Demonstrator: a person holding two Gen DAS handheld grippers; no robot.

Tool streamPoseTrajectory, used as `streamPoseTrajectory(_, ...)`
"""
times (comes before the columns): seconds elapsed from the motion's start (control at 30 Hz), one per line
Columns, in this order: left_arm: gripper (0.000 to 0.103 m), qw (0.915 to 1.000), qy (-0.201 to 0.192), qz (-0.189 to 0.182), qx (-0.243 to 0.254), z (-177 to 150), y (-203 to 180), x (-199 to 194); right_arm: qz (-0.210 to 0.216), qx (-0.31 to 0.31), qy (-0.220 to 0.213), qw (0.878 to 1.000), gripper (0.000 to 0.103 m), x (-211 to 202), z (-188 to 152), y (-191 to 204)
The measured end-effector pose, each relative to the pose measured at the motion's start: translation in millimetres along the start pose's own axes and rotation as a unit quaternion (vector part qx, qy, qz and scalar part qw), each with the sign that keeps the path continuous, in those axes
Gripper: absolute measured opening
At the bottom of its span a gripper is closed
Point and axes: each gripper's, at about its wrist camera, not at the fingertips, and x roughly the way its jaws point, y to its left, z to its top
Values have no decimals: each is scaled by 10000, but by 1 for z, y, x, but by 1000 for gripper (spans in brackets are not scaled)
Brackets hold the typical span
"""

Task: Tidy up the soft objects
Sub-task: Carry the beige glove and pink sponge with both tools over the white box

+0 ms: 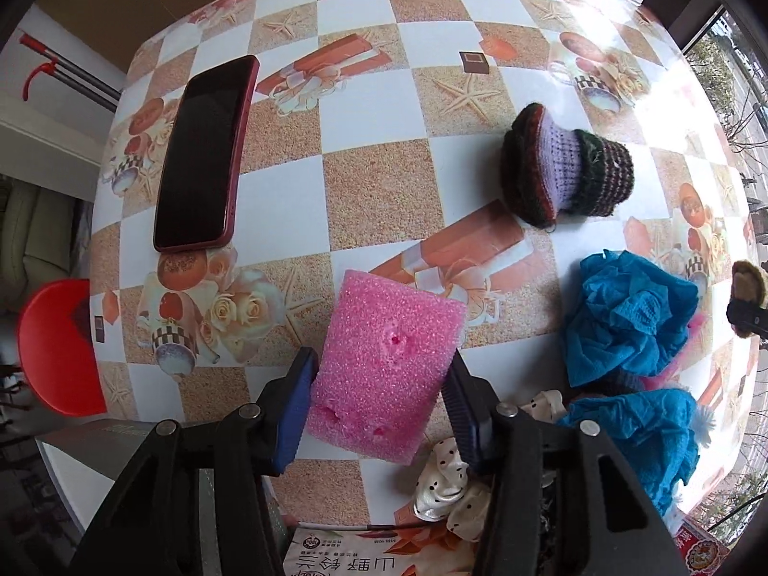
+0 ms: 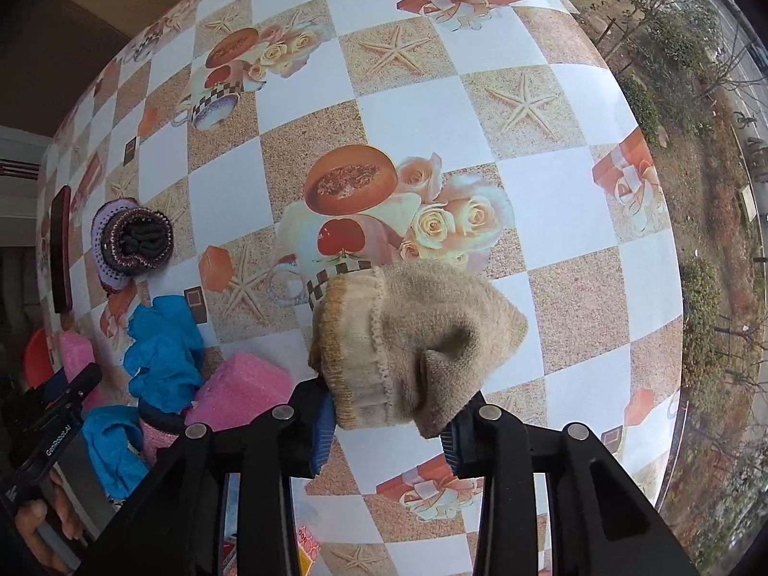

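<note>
My left gripper (image 1: 379, 403) is shut on a pink foam sponge (image 1: 389, 360), held just above the patterned table (image 1: 374, 187). My right gripper (image 2: 389, 420) is shut on a beige knitted sock (image 2: 413, 336), lifted over the table. A purple and dark knitted piece (image 1: 566, 168) lies on the table to the right, also in the right wrist view (image 2: 132, 240). Crumpled blue cloths (image 1: 624, 317) lie at the right. A second pink sponge (image 2: 240, 389) lies by the blue cloths (image 2: 163, 350). A white polka-dot fabric (image 1: 446, 475) sits under my left gripper.
A dark phone in a red case (image 1: 204, 153) lies on the table's left part, also in the right wrist view (image 2: 61, 249). A red stool (image 1: 57, 345) stands beyond the left edge. A printed package (image 1: 345, 557) lies at the near edge.
</note>
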Motion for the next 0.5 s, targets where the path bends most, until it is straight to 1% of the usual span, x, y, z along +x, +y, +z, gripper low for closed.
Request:
streamPoseTrajectory(0.2,55,9995,-268,83,164,5,-16,-28,132,125,-5,9998,37,-10,-13,-12)
streamPoseTrajectory(0.23,55,9994,-297,62,162,-2,-14,-35,154,153,-6,9998,37,-12,-10,-14)
streamPoseTrajectory(0.33,55,9988,-431,-31,250,-6,-20,-52,215,226,-60,9995,37,-18,-20,-16)
streamPoseTrajectory(0.4,55,9976,-571,-81,380,-7,-30,-65,221,239,-102,9994,37,-19,-25,-19)
streamPoseTrajectory(0.43,55,9968,-649,-117,458,-7,-35,-69,217,244,-125,9994,37,-26,-37,-15)
streamPoseTrajectory(0.5,55,9948,-786,-206,608,-9,-48,-82,217,265,-157,9993,37,-31,-44,-17)
